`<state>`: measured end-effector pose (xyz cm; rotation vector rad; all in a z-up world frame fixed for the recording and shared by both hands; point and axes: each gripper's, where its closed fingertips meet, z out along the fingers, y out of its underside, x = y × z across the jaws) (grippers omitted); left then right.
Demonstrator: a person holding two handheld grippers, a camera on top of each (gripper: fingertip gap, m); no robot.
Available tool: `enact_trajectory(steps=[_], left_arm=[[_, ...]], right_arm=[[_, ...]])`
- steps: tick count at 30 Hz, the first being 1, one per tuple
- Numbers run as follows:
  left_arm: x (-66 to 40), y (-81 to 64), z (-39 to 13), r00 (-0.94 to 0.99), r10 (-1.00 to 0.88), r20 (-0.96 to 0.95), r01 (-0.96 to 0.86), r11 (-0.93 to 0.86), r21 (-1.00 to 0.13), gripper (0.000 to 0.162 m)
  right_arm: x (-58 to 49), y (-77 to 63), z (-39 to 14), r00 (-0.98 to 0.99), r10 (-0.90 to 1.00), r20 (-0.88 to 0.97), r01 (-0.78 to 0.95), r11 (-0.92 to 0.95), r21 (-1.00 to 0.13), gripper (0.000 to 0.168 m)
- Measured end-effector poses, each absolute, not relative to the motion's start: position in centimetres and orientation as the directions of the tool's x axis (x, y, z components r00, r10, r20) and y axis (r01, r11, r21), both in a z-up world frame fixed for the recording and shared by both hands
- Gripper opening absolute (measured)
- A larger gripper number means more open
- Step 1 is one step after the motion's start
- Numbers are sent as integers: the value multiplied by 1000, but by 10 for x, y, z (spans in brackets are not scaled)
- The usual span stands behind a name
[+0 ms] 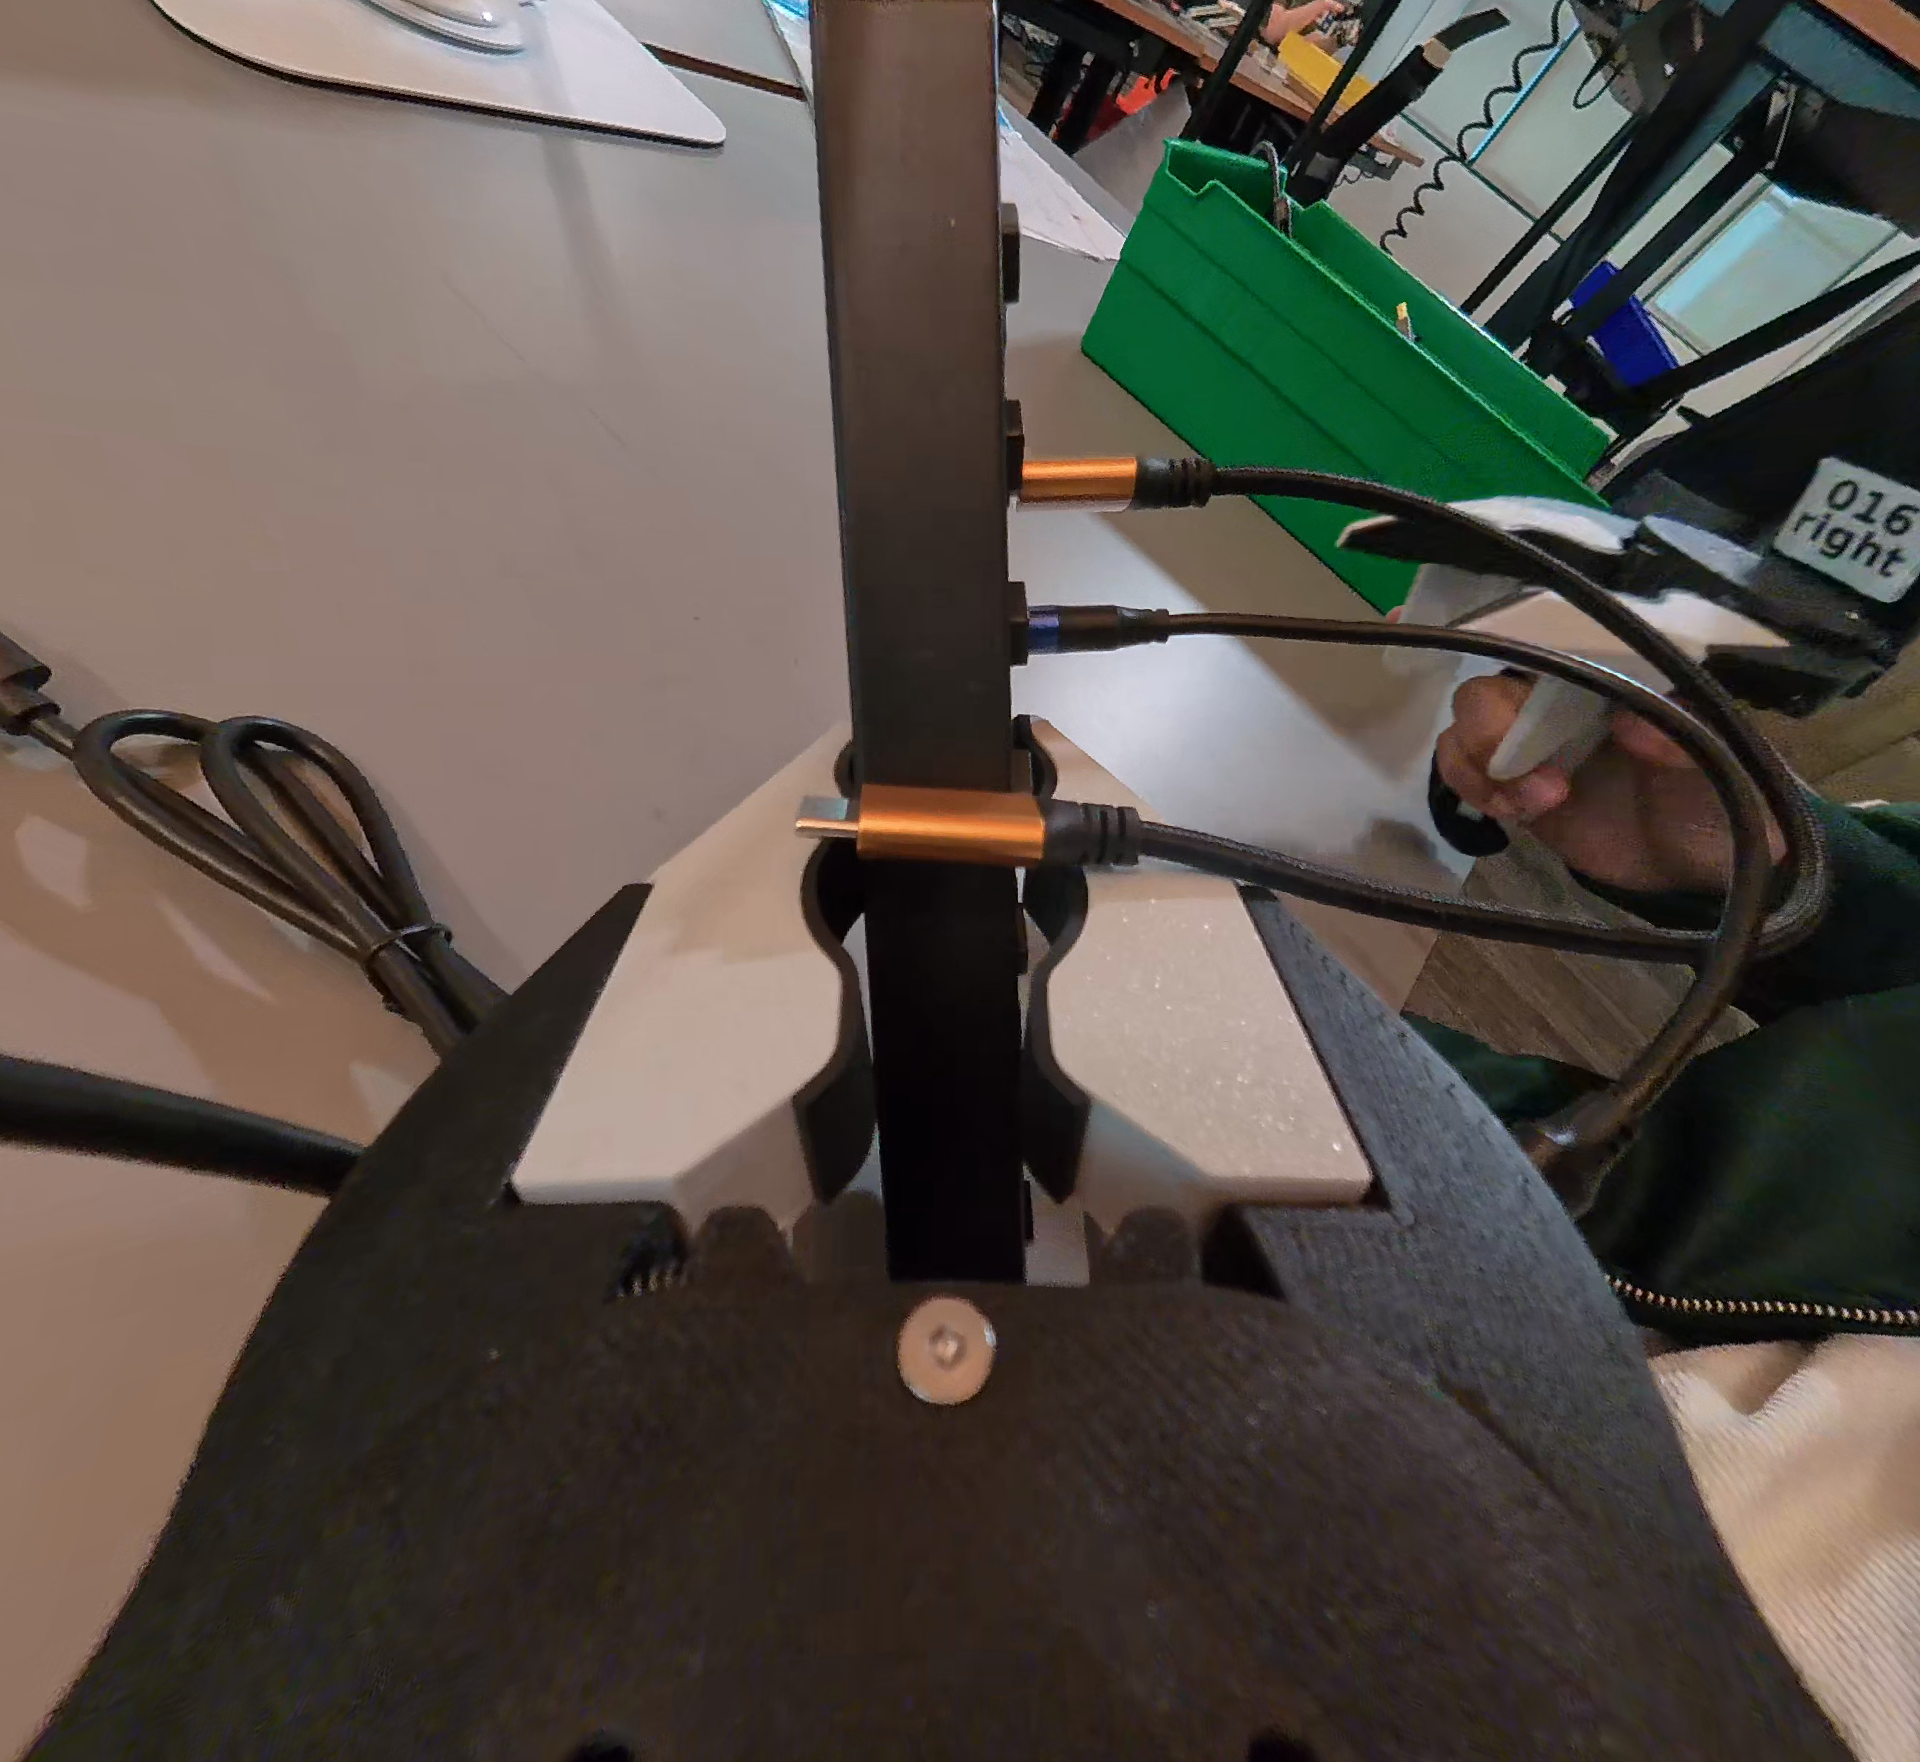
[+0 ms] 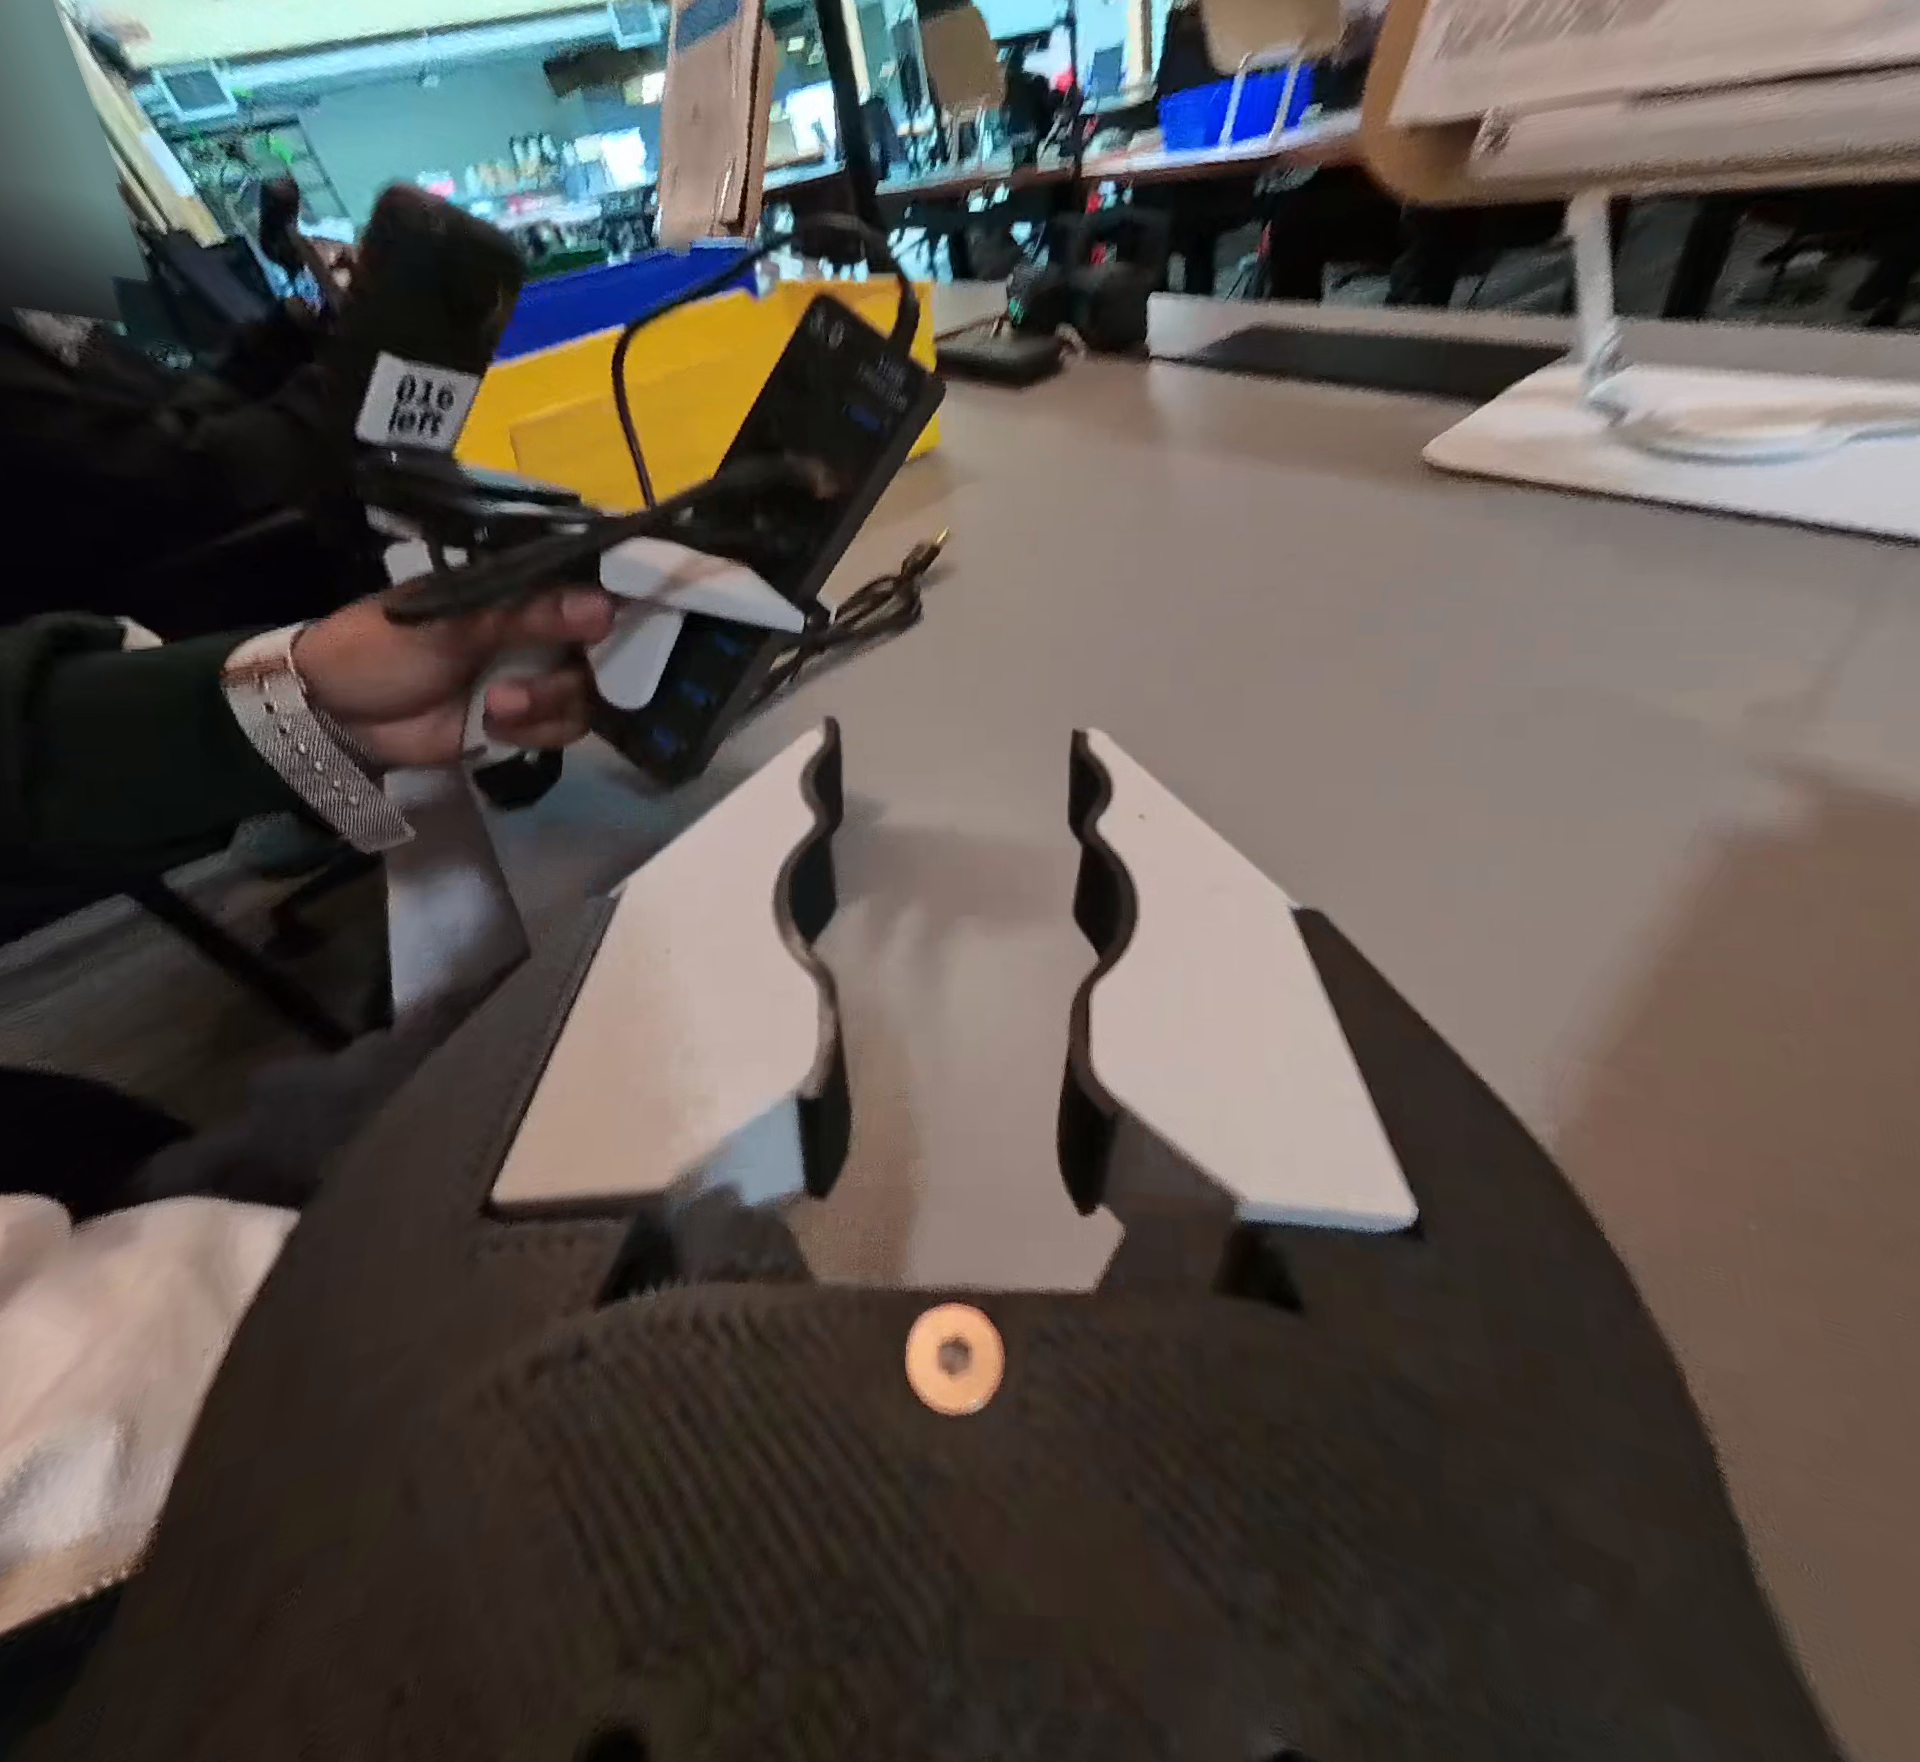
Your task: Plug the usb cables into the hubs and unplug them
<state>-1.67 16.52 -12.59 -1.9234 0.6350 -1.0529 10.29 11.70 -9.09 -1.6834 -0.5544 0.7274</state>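
My left gripper is shut on a black USB hub, held edge-on above the table. Two cables are plugged into its right side: an orange-collared plug and a blue-collared plug. A loose orange-collared connector lies across the hub at my fingertips, its metal tip bare. My right gripper is open and empty over the grey table; it also shows at the right of the left wrist view. In the right wrist view the hub and left gripper are at the left.
A green bin stands right of the hub. A coiled black cable lies on the table at left. A white monitor base sits at the back. In the right wrist view, yellow and blue bins stand behind the hub.
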Motion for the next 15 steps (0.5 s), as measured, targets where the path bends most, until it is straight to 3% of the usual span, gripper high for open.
enact_trajectory(steps=[6, 15], left_arm=[[-10, 159, -131, 522, -780, 345, -123, -469, -874, 24], [13, 138, -136, 466, -864, 190, -277, -347, -896, 24]], right_arm=[[89, 113, -106, 640, 750, -165, 55, -259, -964, 42], [68, 103, -114, 616, 788, 29, 224, -140, -964, 41]])
